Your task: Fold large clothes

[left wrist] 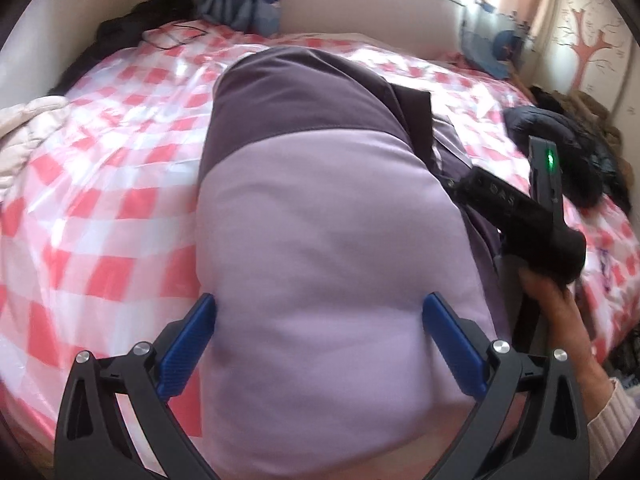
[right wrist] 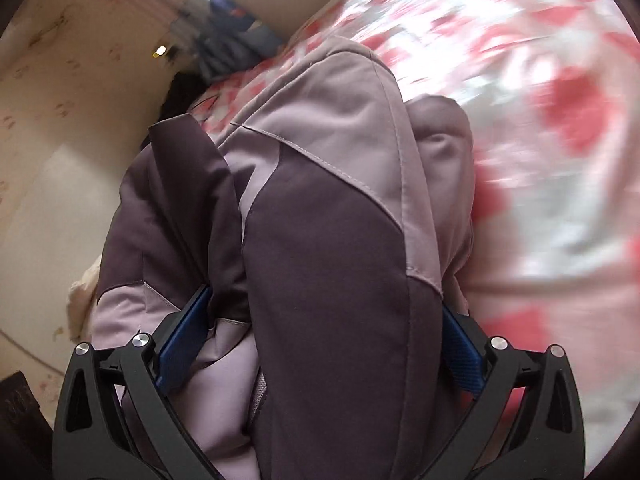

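While the left wrist view takes in the whole red-and-white checked plastic sheet (left wrist: 100, 208) over the bed, the two-tone purple padded jacket (left wrist: 320, 240) lies bunched at that sheet's middle, bulging between the left gripper (left wrist: 319, 312)'s blue fingers, which stand wide apart around it. Only this view shows the person's hand (left wrist: 554, 300) beside the jacket. Seen from the right wrist, the right gripper (right wrist: 324, 308) straddles a thick fold; whether it is clamped, I cannot tell.

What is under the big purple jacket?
The two-tone purple jacket lies on a red-and-white checked bed cover. Whatever lies directly beneath the jacket is hidden.
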### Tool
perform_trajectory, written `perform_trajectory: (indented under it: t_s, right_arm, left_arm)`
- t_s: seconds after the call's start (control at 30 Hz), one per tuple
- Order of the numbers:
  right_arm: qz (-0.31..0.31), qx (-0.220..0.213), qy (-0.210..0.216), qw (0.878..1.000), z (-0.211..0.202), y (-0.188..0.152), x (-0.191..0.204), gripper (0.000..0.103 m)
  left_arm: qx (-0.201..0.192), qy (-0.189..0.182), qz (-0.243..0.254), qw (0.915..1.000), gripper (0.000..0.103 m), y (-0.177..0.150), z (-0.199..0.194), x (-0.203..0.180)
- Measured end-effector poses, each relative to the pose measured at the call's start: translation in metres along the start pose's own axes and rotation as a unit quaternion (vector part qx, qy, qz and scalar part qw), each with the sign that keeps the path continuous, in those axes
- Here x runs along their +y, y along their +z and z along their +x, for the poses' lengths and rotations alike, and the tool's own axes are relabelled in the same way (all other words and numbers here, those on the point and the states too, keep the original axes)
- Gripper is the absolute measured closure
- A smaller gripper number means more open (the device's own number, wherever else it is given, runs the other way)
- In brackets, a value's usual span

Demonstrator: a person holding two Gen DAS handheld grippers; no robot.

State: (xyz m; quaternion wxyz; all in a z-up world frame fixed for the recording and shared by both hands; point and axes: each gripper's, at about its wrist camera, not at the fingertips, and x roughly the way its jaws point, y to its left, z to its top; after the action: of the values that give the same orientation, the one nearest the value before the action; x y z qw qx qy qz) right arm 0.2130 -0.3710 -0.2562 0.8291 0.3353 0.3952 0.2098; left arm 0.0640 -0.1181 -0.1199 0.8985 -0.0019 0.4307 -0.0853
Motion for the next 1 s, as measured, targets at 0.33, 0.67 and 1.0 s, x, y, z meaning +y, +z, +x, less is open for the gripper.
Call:
perform_trajectory:
  t_s: [0.33,0.67,1.0]
  right_arm:
    - [-0.093,0.010,0.001,0.996,0.020,-0.016,0.066,0.006]
    - [-0.265,-0.029,-0.181,0.947,-0.055,-0.048,0.114,0.006]
    - [-0.285,-0.035,-0.228,0.930,-0.148,-0.143,0.191,0.006]
  left_arm:
    - [0.009,0.064,-0.027,0.9975,0.005,-0.023,-0.015,0.042]
    - [0.014,0.050,-0.063,0.9966,0.006,-0.017,-0.030,0.059]
    - [-0.018,0.093,-0.067,0.9932,0.006,-0.040,-0.112,0.057]
